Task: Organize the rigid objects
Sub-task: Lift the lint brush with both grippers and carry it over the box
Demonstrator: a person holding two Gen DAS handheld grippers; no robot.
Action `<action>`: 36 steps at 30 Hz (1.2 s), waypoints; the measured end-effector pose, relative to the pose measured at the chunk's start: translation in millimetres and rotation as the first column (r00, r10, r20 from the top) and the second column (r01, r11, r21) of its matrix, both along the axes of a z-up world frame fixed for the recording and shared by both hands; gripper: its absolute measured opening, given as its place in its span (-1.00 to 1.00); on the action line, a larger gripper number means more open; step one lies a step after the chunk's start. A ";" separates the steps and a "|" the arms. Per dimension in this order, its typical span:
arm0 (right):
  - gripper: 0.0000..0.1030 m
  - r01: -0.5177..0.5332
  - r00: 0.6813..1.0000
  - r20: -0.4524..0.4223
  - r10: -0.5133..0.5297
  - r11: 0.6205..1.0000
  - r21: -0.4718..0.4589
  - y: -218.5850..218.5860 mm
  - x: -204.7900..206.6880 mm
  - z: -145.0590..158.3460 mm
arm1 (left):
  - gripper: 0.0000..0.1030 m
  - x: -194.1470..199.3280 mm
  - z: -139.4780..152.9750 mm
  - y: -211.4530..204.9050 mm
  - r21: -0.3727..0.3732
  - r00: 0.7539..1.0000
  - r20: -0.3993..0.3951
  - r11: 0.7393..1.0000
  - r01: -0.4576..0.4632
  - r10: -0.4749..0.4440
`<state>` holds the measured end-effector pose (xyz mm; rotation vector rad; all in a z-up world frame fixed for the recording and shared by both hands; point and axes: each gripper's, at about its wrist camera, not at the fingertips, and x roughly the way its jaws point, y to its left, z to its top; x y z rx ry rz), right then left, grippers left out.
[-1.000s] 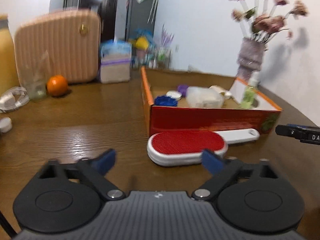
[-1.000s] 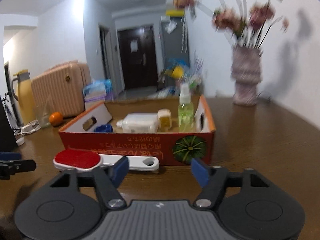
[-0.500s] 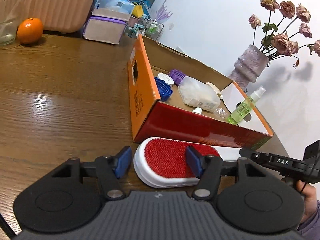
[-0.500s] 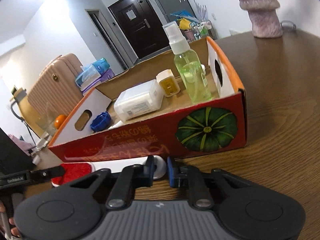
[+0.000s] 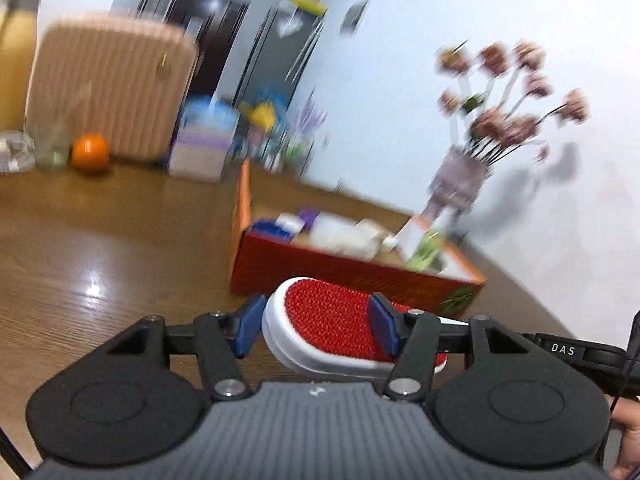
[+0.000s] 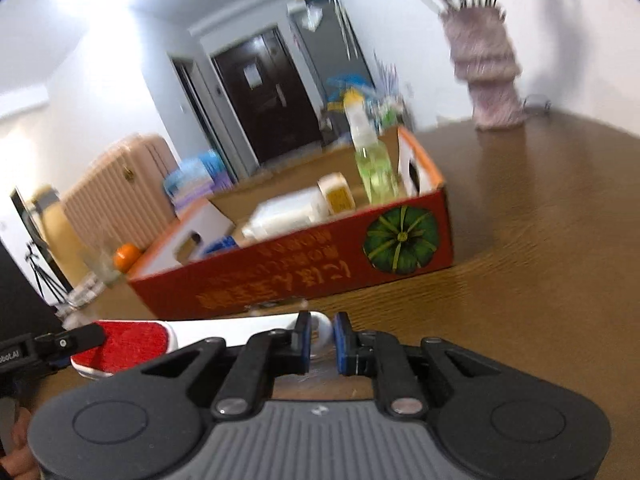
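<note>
- Wooden table [image 6: 540, 220], fruit box [image 6: 320, 268] straight ahead.
- lint brush [image 5: 336, 320] runs crosswise between my hands: left gripper [image 5: 316, 328] closing round its red head, right gripper [image 6: 322, 340] clamped on the handle.

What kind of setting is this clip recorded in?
Most likely a lived-in home, at a wooden dining table: a front door down the hallway, a pink suitcase by the wall, and a vase of dried flowers on the table.

Both views are taken low and close over the surface [image 5: 100, 248], along each claw; the red box [image 5: 360, 276] and lint brush [image 6: 132, 344] are shared from opposite ends.
</note>
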<state>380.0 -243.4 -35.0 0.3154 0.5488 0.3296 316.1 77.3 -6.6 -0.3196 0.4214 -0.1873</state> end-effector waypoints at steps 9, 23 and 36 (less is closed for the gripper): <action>-0.76 0.041 0.973 0.226 -0.037 0.999 -0.012 -17.0 -122.8 58.9 | 0.11 -102.4 44.5 -18.3 0.000 0.982 0.185 0.999 0.037 -0.036; -0.76 0.065 0.934 0.353 -0.059 0.998 -0.006 -22.8 -220.4 90.8 | 0.11 -197.3 67.5 -26.3 0.004 0.957 0.288 0.999 0.041 -0.040; -0.76 0.088 0.939 0.335 -0.076 0.996 -0.022 -21.1 -185.3 90.8 | 0.12 -146.1 69.1 -27.9 0.032 0.957 0.286 0.999 0.043 -0.051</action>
